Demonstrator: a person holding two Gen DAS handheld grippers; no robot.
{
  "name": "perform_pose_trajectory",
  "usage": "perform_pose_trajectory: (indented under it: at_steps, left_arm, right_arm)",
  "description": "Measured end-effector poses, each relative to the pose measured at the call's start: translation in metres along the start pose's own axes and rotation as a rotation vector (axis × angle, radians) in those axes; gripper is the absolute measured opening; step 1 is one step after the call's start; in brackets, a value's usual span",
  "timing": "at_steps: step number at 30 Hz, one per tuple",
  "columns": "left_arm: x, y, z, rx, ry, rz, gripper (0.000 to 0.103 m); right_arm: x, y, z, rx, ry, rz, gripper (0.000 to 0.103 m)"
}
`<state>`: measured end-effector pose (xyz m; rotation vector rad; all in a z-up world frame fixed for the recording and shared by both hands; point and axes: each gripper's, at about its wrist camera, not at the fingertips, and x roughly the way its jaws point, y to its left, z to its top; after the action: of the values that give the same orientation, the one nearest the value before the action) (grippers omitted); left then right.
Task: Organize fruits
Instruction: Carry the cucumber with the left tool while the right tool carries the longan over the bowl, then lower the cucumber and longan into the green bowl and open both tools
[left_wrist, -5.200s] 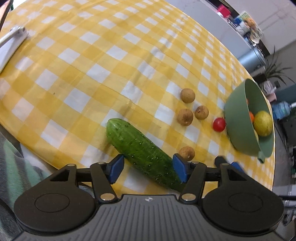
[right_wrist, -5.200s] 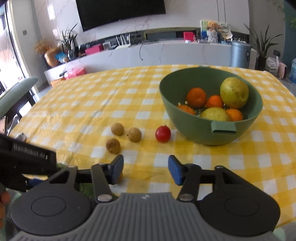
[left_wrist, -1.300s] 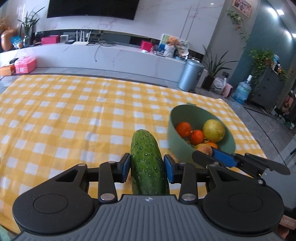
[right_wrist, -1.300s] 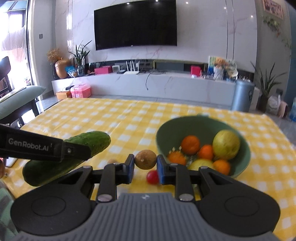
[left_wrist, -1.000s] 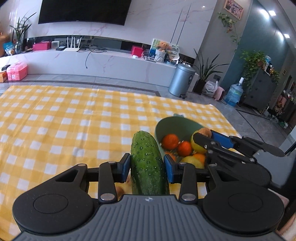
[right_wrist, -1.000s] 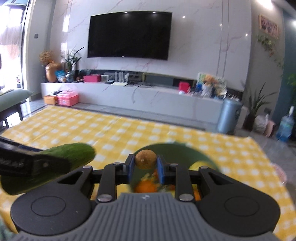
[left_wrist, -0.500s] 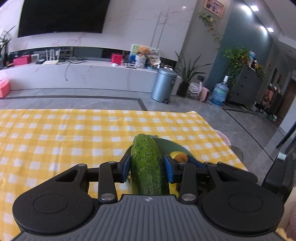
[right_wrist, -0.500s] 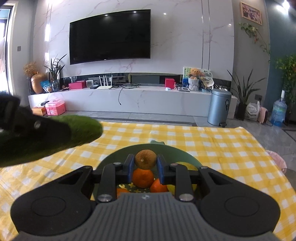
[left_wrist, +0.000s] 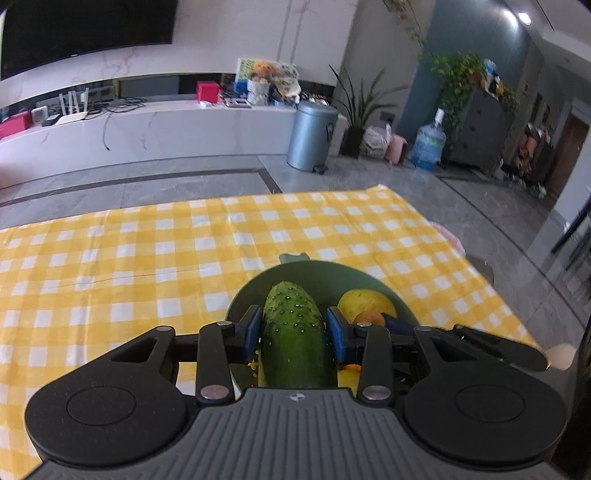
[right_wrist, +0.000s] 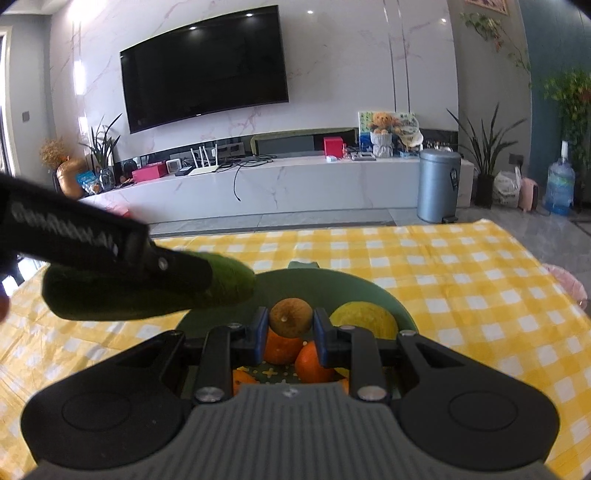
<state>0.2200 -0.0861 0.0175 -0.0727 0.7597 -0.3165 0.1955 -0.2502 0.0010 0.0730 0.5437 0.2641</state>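
My left gripper (left_wrist: 294, 326) is shut on a green cucumber (left_wrist: 295, 332) and holds it above the green bowl (left_wrist: 251, 291). A yellow fruit (left_wrist: 364, 302) and an orange (left_wrist: 369, 316) lie in the bowl. My right gripper (right_wrist: 290, 325) is shut on a small brown round fruit (right_wrist: 290, 317) over the same bowl (right_wrist: 332, 280). Oranges (right_wrist: 282, 349) and a yellow-green fruit (right_wrist: 364, 319) sit below it. The cucumber (right_wrist: 147, 295) and the left gripper's finger (right_wrist: 110, 243) cross the left of the right wrist view.
The bowl stands on a table with a yellow and white checked cloth (left_wrist: 129, 258). The table's far edge (right_wrist: 406, 227) lies just beyond the bowl, with floor, a grey bin (right_wrist: 439, 184) and a TV wall behind.
Both grippers have moved forward and down over the bowl with their fruit. The cucumber tip now hangs over the bowl's inside. Both stay shut.
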Motion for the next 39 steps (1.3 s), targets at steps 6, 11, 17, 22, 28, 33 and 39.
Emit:
perform_pose_trajectory:
  at_steps: [6,11,17,22,28,33,39]
  left_arm:
    - [0.019,0.007,-0.001,0.014,0.068,-0.013,0.041]
    - [0.028,0.009,-0.005,0.027,0.111,-0.02,0.04]
    - [0.033,0.014,-0.006,0.009,0.136,-0.03,0.04]
    - [0.027,0.022,-0.004,-0.043,0.123,-0.057,0.04]
    - [0.004,0.024,-0.004,-0.065,0.071,-0.05,0.045]
    - [-0.02,0.031,-0.014,-0.076,0.032,-0.022,0.049]
    - [-0.034,0.052,-0.032,-0.137,0.042,0.024,0.049]
  right_arm:
    - [0.012,-0.013,-0.002,0.061,0.034,0.009,0.022]
    - [0.018,-0.017,-0.003,0.086,0.046,0.014,0.022]
    - [0.023,-0.016,-0.005,0.091,0.07,0.013,0.022]
    - [0.025,-0.016,-0.004,0.1,0.075,0.024,0.022]
    - [0.022,-0.018,-0.006,0.124,0.077,0.054,0.022]
    - [0.026,-0.019,-0.008,0.147,0.099,0.068,0.022]
    - [0.021,-0.02,-0.006,0.155,0.079,0.056,0.022]
